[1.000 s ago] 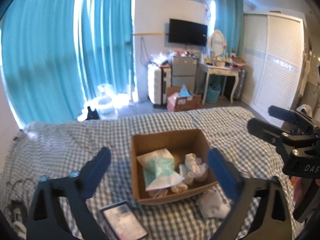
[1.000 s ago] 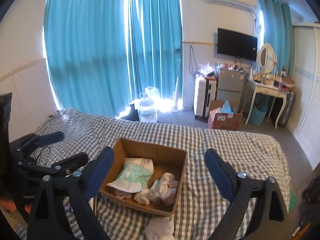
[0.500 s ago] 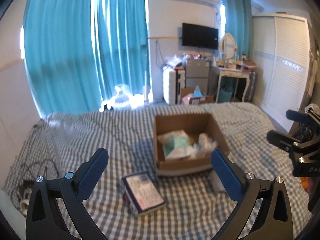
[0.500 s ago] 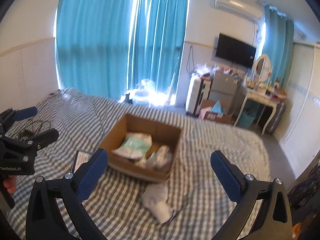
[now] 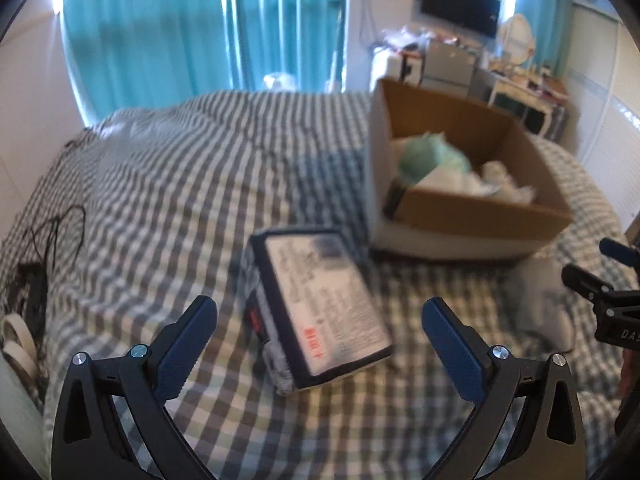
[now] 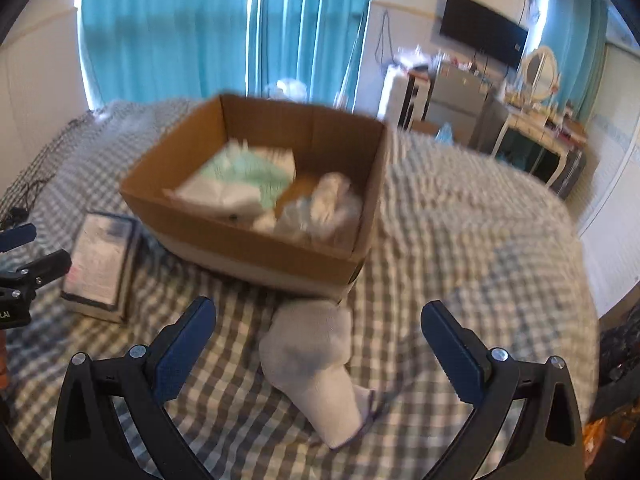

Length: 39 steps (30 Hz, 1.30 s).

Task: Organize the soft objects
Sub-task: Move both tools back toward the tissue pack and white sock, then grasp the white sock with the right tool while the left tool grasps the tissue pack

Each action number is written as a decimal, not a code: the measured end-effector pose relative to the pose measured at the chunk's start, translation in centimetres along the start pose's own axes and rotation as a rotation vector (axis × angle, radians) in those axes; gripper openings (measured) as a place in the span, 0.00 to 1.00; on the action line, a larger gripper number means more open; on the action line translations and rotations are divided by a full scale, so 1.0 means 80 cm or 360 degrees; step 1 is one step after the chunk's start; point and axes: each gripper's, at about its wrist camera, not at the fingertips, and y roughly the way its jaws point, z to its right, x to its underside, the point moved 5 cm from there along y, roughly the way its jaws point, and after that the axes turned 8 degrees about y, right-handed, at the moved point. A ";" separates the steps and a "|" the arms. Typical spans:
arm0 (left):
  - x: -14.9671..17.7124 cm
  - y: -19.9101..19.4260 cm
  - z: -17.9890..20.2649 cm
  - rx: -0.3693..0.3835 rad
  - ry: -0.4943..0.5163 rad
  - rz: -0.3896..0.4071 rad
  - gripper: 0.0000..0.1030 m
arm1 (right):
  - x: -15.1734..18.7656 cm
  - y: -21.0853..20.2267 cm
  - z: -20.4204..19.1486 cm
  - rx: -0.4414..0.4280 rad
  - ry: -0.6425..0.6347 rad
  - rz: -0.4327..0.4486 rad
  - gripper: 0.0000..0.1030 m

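Teal curtains (image 6: pixel 224 24) hang across the far wall, and most of the room is taken up by a bed under a grey-and-white checked cover (image 5: pixel 168 184). On that cover sits an open cardboard box (image 6: pixel 256 252), its rim free all round, with a mint-and-white soft pack (image 6: pixel 244 178) and some crumpled white pieces (image 6: pixel 332 208) already inside. A flat dark-edged packet with a printed white label (image 5: pixel 320 304) lies on the cover just beside the box's near left corner, apart from it. A white sock (image 6: pixel 316 364) lies bunched on the cover in front of the box, its upper end close under the box's front corner; I cannot tell whether they touch.

Left gripper (image 5: pixel 318 344) hangs over the packet with its blue pads spread wide, one to each side and clear of the packet's edges, holding nothing. Right gripper (image 6: pixel 318 344) is likewise spread as wide as it goes, straddling the sock without pressing it, empty. Each claw shows at the edge of the other's view, so they are side by side with open cover between them.

Right of the box the cover runs bare to the bed's edge. To the left a black cable (image 5: pixel 52 236) trails on the cover, well away from the packet. Beyond the bed stand a wall television (image 6: pixel 482 38) and a cluttered dressing table (image 6: pixel 536 136)
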 end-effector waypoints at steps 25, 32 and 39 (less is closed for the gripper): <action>0.053 0.076 0.041 -0.0195 0.0062 -0.0311 1.00 | 0.049 0.051 0.002 -0.0030 0.0034 -0.0186 0.22; 0.054 0.073 0.033 -0.0155 0.0022 -0.0264 0.84 | 0.050 0.049 -0.001 -0.0023 0.0032 -0.0174 0.22; 0.053 0.032 0.038 -0.0062 0.0018 -0.0156 0.74 | 0.055 0.036 -0.003 -0.0047 0.0030 -0.0135 0.19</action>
